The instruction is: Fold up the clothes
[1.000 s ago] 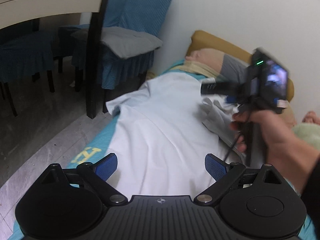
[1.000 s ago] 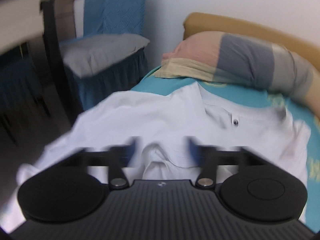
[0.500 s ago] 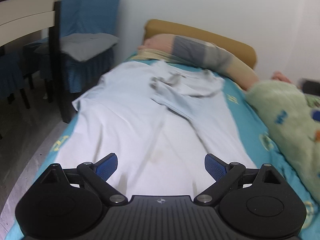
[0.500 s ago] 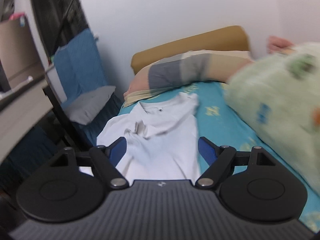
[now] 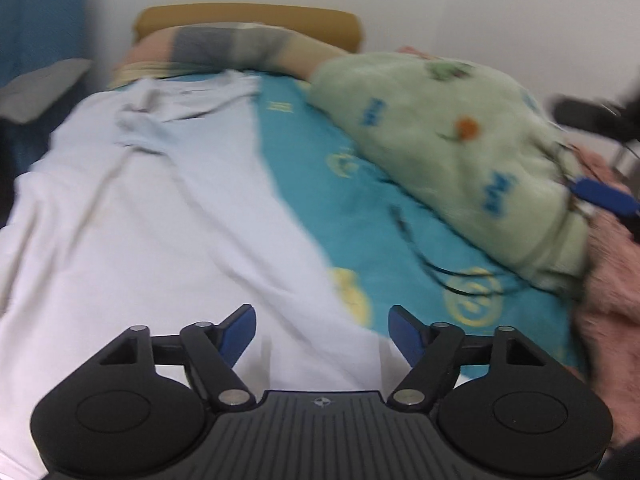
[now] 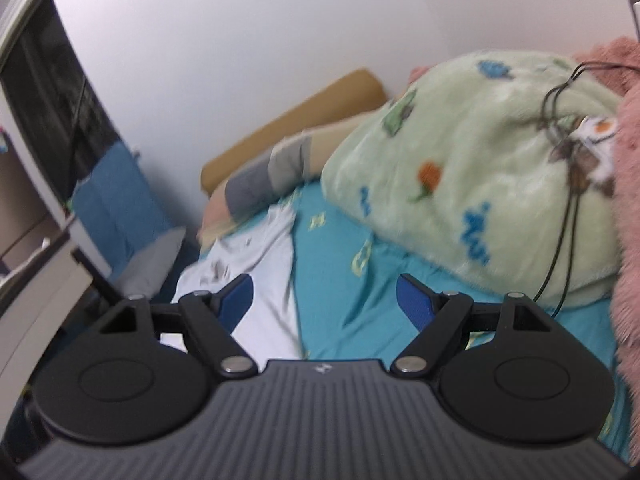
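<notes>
From my left wrist camera, the left gripper (image 5: pixel 322 334) sits at the bottom centre of the frame with its blue-padded fingers (image 5: pixel 239 332) spread wide and nothing between them. The white shirt (image 5: pixel 152 216) lies spread across the left half of the frame on the teal bedsheet (image 5: pixel 360 208), its collar end toward the top, where one part is bunched and folded over near the upper left. My open jaws hang over the shirt's near right edge. To the right, a pale green fleece blanket (image 5: pixel 452 144) is heaped on the sheet, with a pink fuzzy blanket (image 5: pixel 608 280) at the far right edge. A striped pillow (image 5: pixel 236 46) lies against the tan headboard (image 5: pixel 248 20) at the top. The picture is blurred.

From my right wrist camera, the right gripper (image 6: pixel 325 302) is at the bottom centre, its blue pads (image 6: pixel 240 300) likewise well apart and holding nothing. The white shirt (image 6: pixel 260 276) appears left of centre, running up toward the striped pillow (image 6: pixel 264 176); its right edge passes between my fingers, the rest of the gap showing the teal bedsheet (image 6: pixel 340 272). The green blanket (image 6: pixel 472 168) fills the upper right, with thin black cables (image 6: pixel 568 184) draped over it and the pink blanket (image 6: pixel 628 200) at the right edge. A blue-covered chair (image 6: pixel 108 208) stands at the left.
</notes>
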A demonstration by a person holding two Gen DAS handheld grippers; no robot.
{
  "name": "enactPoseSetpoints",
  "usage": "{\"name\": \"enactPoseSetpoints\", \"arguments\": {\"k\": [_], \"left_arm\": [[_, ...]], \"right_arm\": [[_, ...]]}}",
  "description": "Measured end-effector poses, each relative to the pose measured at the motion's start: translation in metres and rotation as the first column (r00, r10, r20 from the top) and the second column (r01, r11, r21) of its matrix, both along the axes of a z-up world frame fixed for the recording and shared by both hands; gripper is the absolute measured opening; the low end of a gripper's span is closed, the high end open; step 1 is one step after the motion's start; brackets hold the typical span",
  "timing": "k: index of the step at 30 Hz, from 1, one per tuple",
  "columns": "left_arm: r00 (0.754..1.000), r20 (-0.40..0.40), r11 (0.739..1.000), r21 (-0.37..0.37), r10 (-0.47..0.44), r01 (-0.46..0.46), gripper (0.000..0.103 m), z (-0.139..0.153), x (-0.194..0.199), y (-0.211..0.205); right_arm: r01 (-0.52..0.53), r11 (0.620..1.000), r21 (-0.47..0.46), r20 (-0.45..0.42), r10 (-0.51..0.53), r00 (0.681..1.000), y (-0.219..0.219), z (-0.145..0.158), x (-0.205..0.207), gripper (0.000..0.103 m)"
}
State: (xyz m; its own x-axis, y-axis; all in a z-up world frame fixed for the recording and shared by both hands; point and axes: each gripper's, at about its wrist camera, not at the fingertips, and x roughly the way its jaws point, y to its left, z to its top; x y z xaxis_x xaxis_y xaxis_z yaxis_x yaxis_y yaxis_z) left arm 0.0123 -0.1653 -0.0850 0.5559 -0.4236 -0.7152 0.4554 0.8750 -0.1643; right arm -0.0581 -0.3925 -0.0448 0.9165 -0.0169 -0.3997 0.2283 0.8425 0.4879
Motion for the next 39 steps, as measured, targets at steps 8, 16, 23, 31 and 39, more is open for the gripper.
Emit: {"name": "enactPoseSetpoints", "arguments": {"k": [8,16,23,31,39], "left_arm": [[0.983,0.040,0.979,0.109,-0.178,0.173,0.074,-0.023,-0.043,-0.067],[0.972,0.126,0.960,0.226,-0.198,0.166,0.001,-0.029,-0.054,-0.061],[1.000,0.008,0.997,0.077,0.005,-0.005,0.000,0.031,-0.051,0.022],[0.960,-0.259,0.994,0.049,0.107,-0.098,0.011,0.021,-0.040,0.074],[0.948,-0.267,0.980,-0.045,0.175,-0.193,0.061,0.022,0.038,0.083]], "right_arm": [[0.030,0.999,0.024,0.023,-0.030,0.999,-0.029,-0.009,-0.006,0.080],[0.054,0.997,0.063,-0.005,-0.054,0.999,-0.041,-0.019,0.000,0.080],[0.044,0.997,0.058,-0.007,-0.044,0.999,-0.035,-0.018,-0.001,0.081],[-0.057,0.998,-0.002,-0.063,0.056,0.996,-0.003,-0.019,0.012,0.080],[-0.110,0.993,-0.031,-0.125,0.105,0.987,0.026,-0.027,0.021,0.080]]}}
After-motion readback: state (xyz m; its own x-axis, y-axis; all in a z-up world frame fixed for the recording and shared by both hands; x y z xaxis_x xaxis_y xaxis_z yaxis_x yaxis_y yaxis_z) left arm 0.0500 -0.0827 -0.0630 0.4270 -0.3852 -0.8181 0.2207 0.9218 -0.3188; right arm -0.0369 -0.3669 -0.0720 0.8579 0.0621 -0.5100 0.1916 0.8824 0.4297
